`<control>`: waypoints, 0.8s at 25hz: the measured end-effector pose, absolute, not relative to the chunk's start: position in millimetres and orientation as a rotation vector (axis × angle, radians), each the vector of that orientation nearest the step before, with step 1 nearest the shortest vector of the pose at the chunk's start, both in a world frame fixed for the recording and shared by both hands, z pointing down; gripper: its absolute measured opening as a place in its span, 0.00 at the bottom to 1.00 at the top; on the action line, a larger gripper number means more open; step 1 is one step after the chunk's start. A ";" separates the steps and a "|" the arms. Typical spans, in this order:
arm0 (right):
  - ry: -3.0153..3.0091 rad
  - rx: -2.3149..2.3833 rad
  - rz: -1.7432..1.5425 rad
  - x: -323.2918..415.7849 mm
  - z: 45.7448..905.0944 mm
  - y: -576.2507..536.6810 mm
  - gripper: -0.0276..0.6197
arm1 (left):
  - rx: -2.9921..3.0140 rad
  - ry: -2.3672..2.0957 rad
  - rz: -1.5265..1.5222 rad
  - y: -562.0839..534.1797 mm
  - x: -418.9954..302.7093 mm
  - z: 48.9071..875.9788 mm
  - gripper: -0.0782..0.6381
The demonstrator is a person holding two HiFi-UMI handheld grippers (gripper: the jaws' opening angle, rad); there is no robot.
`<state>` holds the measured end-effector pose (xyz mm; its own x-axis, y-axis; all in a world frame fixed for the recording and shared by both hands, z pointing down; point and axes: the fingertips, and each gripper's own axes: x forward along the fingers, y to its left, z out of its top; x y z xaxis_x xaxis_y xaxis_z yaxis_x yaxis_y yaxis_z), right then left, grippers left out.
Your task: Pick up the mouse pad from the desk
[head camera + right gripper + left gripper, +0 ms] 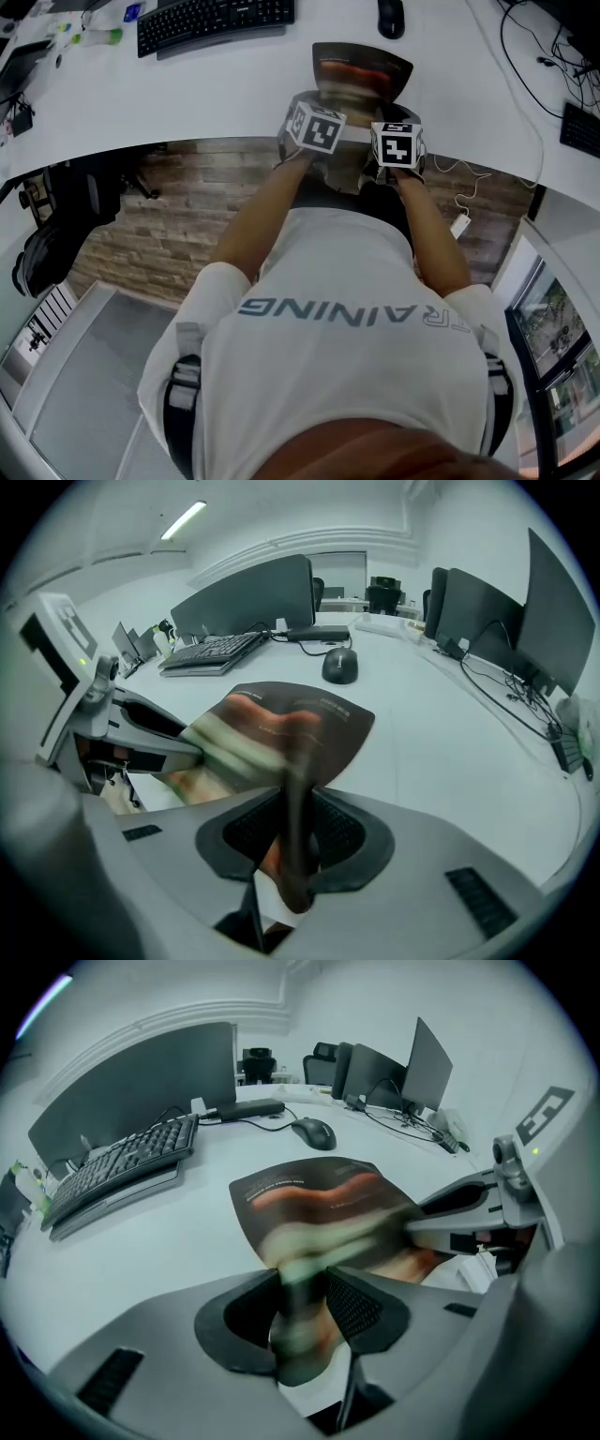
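The mouse pad (pixel 361 73) is dark with a red, green and white print and lies at the near edge of the white desk (pixel 187 94). My left gripper (pixel 317 131) and right gripper (pixel 396 145) stand side by side over its near edge. In the left gripper view the pad (pixel 319 1204) curls up between the jaws of the left gripper (pixel 305 1312), which is shut on its near left corner. In the right gripper view the pad (pixel 291 719) is likewise pinched at its near right corner by the right gripper (pixel 298 841). The pad's far part still rests on the desk.
A black keyboard (pixel 214 21) lies at the back left and a black mouse (pixel 391 16) just beyond the pad. Cables (pixel 525 56) run along the desk's right side. Dark monitors (pixel 253 597) stand behind. The curved desk edge is right below my grippers.
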<state>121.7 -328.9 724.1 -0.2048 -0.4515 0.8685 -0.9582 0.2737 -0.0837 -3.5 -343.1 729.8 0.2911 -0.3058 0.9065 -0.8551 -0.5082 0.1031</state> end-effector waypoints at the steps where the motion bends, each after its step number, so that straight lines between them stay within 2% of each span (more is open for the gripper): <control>1: -1.804 1.281 0.854 121.4 722.7 -329.8 0.21 | 1.969 -1.033 1.176 -344.3 -3.9 727.7 0.36; 7: -1.895 1.340 0.853 121.2 702.1 -339.3 0.15 | 2.025 -1.048 1.019 -356.3 4.2 699.1 0.30; 20: -2.059 1.524 0.781 143.9 609.8 -364.7 0.13 | 2.133 -1.113 0.669 -378.1 19.9 610.3 0.25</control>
<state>143.9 -364.7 609.8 -0.2812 -0.6982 0.6583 -0.9592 0.2255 -0.1706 19.9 -378.1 610.3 0.5135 -0.5239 0.6796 -0.8459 -0.4421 0.2983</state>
